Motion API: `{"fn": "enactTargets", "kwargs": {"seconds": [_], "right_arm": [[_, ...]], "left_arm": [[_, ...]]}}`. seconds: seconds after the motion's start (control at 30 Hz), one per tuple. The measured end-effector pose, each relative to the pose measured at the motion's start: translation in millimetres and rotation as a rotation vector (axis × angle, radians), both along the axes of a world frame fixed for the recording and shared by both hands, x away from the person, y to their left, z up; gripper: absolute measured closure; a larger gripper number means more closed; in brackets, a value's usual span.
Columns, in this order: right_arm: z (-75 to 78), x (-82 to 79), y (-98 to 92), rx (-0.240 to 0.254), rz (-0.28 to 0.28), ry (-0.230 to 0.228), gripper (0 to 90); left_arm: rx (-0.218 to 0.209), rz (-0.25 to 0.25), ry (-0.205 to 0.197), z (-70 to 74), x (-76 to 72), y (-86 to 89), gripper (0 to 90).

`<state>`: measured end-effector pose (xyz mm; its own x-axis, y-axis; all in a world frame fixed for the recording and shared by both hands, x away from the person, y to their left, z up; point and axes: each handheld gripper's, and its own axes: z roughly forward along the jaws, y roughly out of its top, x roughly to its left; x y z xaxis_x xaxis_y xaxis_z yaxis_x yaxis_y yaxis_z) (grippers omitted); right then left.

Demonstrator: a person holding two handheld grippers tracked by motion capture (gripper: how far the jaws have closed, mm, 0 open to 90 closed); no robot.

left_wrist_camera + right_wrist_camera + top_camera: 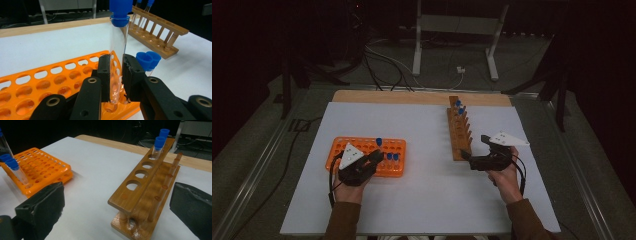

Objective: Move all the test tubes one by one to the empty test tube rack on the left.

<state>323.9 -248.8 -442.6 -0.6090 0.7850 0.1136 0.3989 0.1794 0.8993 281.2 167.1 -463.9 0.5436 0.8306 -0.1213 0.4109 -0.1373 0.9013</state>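
**Lifting the clamped tube straight out of the orange rack**

Nearest the person, the left gripper [116, 75] is closed on a clear test tube [118, 47] with a blue cap, its pads squeezing the glass low on the shaft while the tube's bottom sits in a hole at the near right end of the orange rack [45, 82]. The tube stands close to upright. Judging by this, the step in hand is moving the tube between racks, and the safest course is to travel along the tube's own axis so the glass does not lever against the hole's rim. The grip is low, so the capped top may sway; slow, steady motion should help.

Just right of the held tube stand two more capped tubes [148, 60]; keeping the pads from brushing them matters.

Farther right, the right gripper [482, 156] waits with its jaws wide apart and nothing between them, at the near end of the wooden rack [142, 182]. It could steady that rack if needed.

At the wooden rack's far end two blue-capped tubes [160, 143] already stand; the nearer holes are free.
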Motion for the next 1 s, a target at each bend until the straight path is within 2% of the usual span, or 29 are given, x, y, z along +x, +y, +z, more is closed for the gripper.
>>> {"fn": "enactTargets", "kwargs": {"seconds": [0.5, 0.8, 1.0], "right_arm": [[1.3, -1.2, -2.5, 0.009, -0.004, -0.005, 0.1], [1.8, -1.7, -4.3, 0.014, -0.005, -0.005, 0.1], [1.4, -1.8, -4.2, 0.013, -0.004, -0.004, 0.1]], "left_arm": [[0.038, -0.011, 0.041, -12.8, 1.3, 0.9, 78.3], [0.115, -0.025, 0.083, -18.2, 1.4, -4.2, 78.3], [0.111, -0.030, 0.093, -17.9, 1.2, -2.5, 78.3]]}}
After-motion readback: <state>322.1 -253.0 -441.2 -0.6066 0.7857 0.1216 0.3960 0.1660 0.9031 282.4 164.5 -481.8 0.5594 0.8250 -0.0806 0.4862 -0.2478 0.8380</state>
